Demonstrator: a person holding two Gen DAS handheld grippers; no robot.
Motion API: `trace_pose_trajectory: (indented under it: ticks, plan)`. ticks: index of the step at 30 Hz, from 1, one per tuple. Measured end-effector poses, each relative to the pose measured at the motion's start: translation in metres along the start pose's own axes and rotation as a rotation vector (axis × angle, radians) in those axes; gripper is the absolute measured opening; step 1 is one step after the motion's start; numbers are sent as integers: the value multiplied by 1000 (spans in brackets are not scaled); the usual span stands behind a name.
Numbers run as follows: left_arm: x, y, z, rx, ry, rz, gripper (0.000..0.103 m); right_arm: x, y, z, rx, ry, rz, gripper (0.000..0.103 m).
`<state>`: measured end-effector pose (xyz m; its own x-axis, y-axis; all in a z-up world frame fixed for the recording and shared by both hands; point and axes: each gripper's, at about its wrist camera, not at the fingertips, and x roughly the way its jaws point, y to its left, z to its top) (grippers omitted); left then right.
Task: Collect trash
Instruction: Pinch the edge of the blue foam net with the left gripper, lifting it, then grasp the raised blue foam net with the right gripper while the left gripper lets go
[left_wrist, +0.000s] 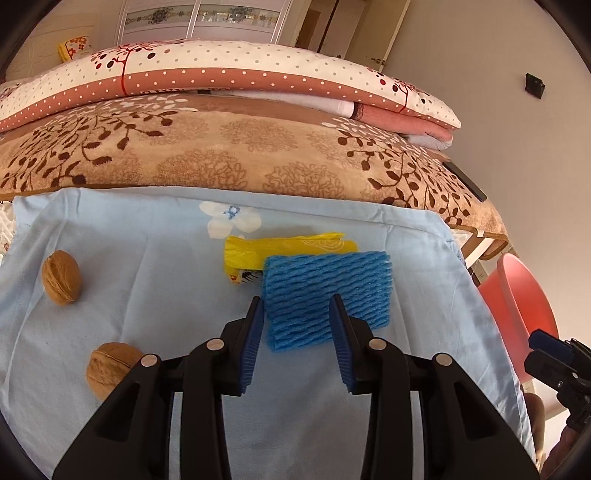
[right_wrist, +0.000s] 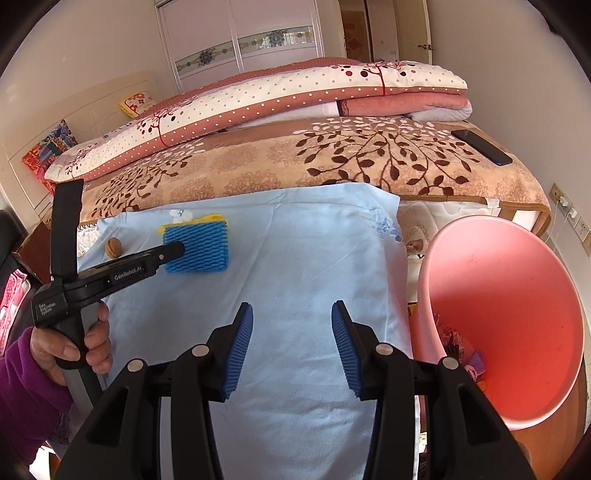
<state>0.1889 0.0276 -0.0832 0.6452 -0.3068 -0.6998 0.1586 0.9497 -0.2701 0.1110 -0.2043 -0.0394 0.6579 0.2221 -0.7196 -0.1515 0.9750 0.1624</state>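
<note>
Brown walnut (left_wrist: 61, 277) lies far left of the left gripper (left_wrist: 297, 308), on the pale blue sheet (left_wrist: 147, 258); a second walnut (left_wrist: 109, 367) sits nearer, just left of the gripper's left arm. Left gripper is part open, its jaws straddling the near-left end of the blue foam net (left_wrist: 327, 295): left pad at the net's left edge, right pad over its middle, and whether they press on it I cannot tell. Net lies flat on the sheet. Yellow plastic wrapper (left_wrist: 280, 251) lies just beyond the net, partly under its far edge, ahead of the gripper. Folded quilts (left_wrist: 221, 81) stacked on the bed's brown blanket (left_wrist: 221, 155) well beyond. Right of the left gripper, off the bed's edge, the pink bin (left_wrist: 524, 295).

Right wrist view: a hand (right_wrist: 74, 343) in a purple sleeve (right_wrist: 26, 387) holds the left gripper's handle, far left of the right gripper (right_wrist: 291, 319). Right gripper is part open, nothing between its pads, hanging over bare sheet. Net and wrapper are well ahead and left of it. Bin stands just right of it, beside the bed, with some trash (right_wrist: 461, 350) at the bottom. Phone (right_wrist: 482, 146) lies on the blanket, far ahead-right.
</note>
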Motion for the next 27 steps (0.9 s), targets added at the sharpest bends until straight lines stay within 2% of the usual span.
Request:
trace_pose_trajectory:
  ticks: [2, 4, 8, 12, 19, 24, 27]
  plan:
    - [0, -1, -3, -9, 14, -4, 7, 3, 2, 2, 4, 2, 7, 44]
    - [-3, -3, -7, -16, 33, -44, 3, 4, 5, 4, 2, 3, 15, 44]
    - [-21, -18, -20, 17, 30, -117, 2, 8, 13, 6, -11, 9, 27, 44]
    - [-35, -32, -30, 34, 33, -174, 2, 22, 19, 8, 31, 51, 93, 44]
    - [-38, -45, -50, 49, 77, -211, 2, 55, 21, 6, 169, 169, 204, 44]
    - [-36, -57, -63, 83, 110, -241, 2, 64, 15, -1, 255, 210, 213, 44]
    - [-36, -66, -69, 113, 126, -255, 2, 63, 9, -4, 326, 220, 253, 44]
